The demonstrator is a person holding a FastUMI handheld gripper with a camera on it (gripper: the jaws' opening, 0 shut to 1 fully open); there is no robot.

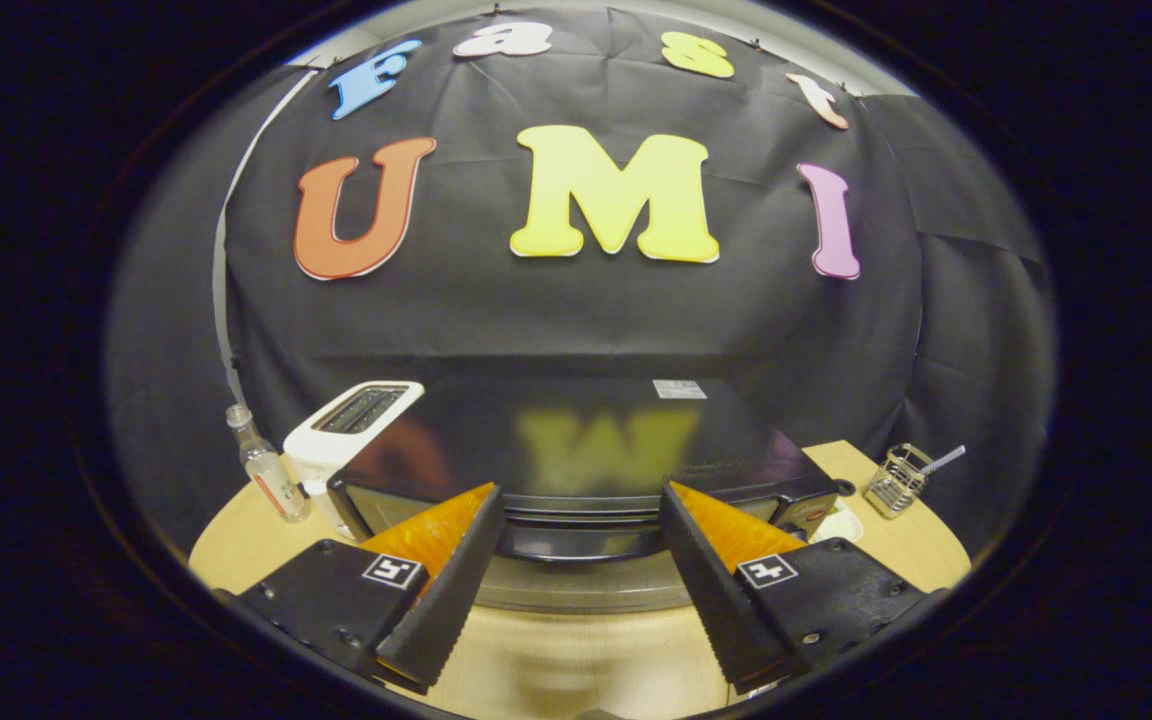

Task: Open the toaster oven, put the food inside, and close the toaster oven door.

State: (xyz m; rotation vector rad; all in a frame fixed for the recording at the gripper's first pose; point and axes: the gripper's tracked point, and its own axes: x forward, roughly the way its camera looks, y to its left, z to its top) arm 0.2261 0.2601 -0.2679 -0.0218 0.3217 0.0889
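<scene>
Black, glossy-topped toaster oven [576, 440] sits on the wooden table [556, 660] just ahead of the gripper [581, 585], whose fingers stand wide apart holding nothing; small wire basket [894, 482] with a stick-like item to its right, white toaster [351, 430] and clear bottle [264, 468] to its left.

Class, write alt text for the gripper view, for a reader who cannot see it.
An open two-finger gripper hangs just before a black toaster oven on a pale wooden table, its handle between the fingers. A white slot toaster and clear small bottle stand left, a wire holder right.
</scene>
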